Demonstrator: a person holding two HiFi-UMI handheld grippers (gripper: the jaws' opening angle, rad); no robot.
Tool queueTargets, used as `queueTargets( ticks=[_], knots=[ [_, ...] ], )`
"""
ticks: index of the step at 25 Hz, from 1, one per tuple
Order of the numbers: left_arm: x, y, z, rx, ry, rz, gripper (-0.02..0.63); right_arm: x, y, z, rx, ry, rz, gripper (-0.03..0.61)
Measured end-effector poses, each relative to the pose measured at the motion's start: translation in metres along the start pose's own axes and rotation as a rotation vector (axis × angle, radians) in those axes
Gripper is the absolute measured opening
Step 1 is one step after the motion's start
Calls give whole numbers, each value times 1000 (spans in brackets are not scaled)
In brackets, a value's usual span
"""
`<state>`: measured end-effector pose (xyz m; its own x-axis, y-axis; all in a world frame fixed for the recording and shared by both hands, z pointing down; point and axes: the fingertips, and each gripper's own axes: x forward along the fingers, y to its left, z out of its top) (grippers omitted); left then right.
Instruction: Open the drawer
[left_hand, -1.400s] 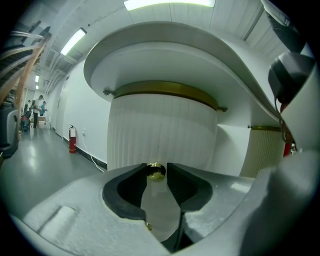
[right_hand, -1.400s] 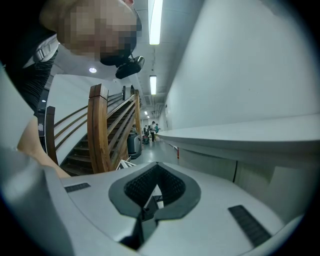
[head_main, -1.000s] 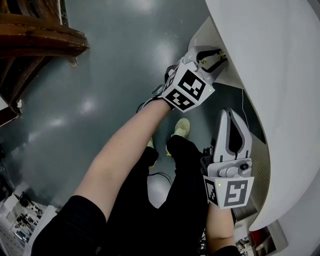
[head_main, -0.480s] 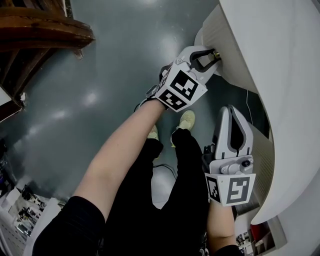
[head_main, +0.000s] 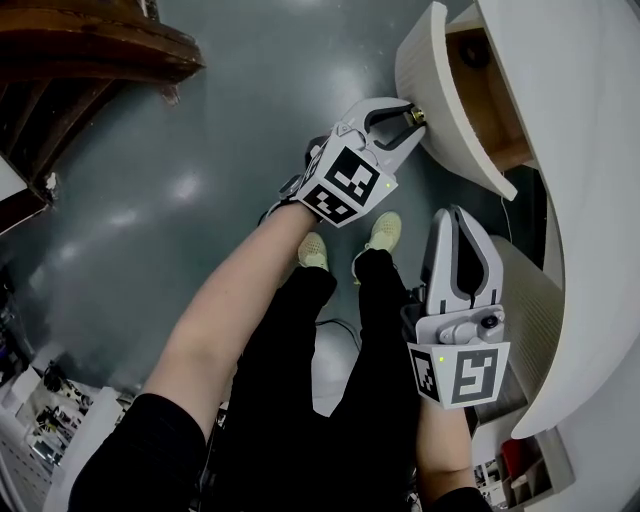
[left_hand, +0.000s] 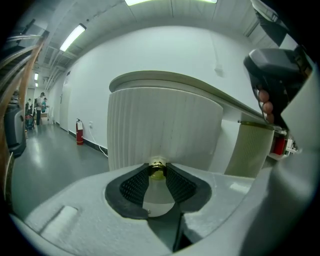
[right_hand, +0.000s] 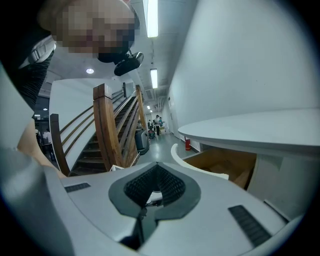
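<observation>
My left gripper (head_main: 408, 113) is shut on the small brass knob (head_main: 416, 117) of a curved white drawer front (head_main: 435, 85). The drawer stands pulled out of the round white cabinet, and its wooden inside (head_main: 492, 95) shows. In the left gripper view the knob (left_hand: 158, 171) sits pinched between the black pads, with the ribbed drawer front (left_hand: 160, 125) right behind it. My right gripper (head_main: 459, 215) hangs lower, beside the cabinet, shut with nothing in it. The right gripper view shows its tips (right_hand: 156, 167) together and the open drawer (right_hand: 220, 165) off to the right.
The white curved counter top (head_main: 580, 150) overhangs the drawer. A ribbed cabinet wall (head_main: 525, 300) runs close along my right gripper. A wooden staircase (head_main: 80, 60) stands at the left across the grey floor. The person's legs and pale shoes (head_main: 385, 232) are below the grippers.
The left gripper has drawn back with the knob, and the drawer has slid out of the cabinet, showing its wooden inside. The right gripper has shifted a little.
</observation>
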<state>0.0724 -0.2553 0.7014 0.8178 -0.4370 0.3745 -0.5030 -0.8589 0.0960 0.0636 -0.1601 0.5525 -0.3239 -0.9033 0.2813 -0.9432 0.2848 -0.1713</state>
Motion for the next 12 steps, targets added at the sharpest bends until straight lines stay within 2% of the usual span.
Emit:
queueTargets(
  ticks=[12],
  knots=[
    [-40,2,-15,-4,43,23,110,-11,26,9,-8,12,31,15]
  ],
)
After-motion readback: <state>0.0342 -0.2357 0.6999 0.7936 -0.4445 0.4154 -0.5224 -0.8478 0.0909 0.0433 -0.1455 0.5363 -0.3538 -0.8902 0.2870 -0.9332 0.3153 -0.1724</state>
